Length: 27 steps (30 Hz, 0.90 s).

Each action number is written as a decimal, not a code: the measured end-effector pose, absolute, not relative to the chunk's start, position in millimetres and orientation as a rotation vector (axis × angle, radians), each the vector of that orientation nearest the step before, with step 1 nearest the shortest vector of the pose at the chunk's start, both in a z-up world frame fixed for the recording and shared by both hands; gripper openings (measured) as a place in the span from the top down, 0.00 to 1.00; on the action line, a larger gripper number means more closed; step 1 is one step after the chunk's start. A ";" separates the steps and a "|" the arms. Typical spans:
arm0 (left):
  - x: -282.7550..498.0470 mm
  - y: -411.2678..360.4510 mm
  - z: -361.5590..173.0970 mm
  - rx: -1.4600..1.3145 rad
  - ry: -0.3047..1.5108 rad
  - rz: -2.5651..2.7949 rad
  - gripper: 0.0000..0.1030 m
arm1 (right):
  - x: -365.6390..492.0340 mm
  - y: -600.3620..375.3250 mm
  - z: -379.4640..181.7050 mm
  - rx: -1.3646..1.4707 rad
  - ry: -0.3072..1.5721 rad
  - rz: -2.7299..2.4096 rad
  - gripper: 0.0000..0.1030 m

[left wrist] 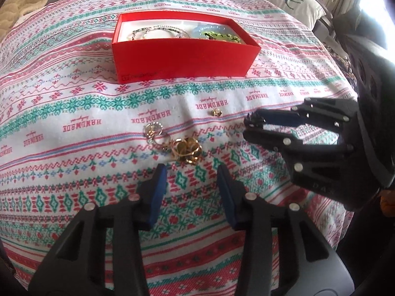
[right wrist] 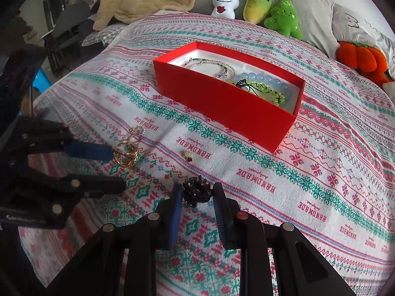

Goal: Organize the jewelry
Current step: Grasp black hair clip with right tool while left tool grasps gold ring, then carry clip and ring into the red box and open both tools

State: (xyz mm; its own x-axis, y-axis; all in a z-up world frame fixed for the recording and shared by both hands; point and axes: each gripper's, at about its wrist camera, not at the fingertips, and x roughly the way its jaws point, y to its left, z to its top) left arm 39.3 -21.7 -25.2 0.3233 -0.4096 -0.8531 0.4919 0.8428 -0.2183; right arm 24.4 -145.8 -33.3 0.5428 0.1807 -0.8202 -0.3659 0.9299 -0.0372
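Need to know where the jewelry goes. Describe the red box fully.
The red box is an open, lidless rectangular carton, cardboard by the look, glossy red outside with a white lining and faint lettering low on one long side. It sits flat on the patterned bedspread, beyond both sets of jaws, untouched by either. Inside lie thin beaded bracelets, a pale blue bead bracelet and a yellow-green one.

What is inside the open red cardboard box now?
Inside the red cardboard box: thin beaded bracelets, a pale blue bead bracelet and a green bead bracelet. The near wall hides part of the floor.
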 end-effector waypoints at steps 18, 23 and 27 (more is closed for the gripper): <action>50.9 -35.3 -29.0 0.116 1.088 -0.533 0.76 | 18.3 -154.8 -28.8 -0.201 0.949 0.317 0.76; 47.3 -32.2 -26.5 0.122 1.095 -0.537 0.76 | 18.0 -155.6 -23.2 -0.185 0.946 0.313 0.76; 44.9 -30.6 -20.2 0.114 1.093 -0.548 0.76 | 18.1 -156.8 -16.5 -0.165 0.941 0.312 0.76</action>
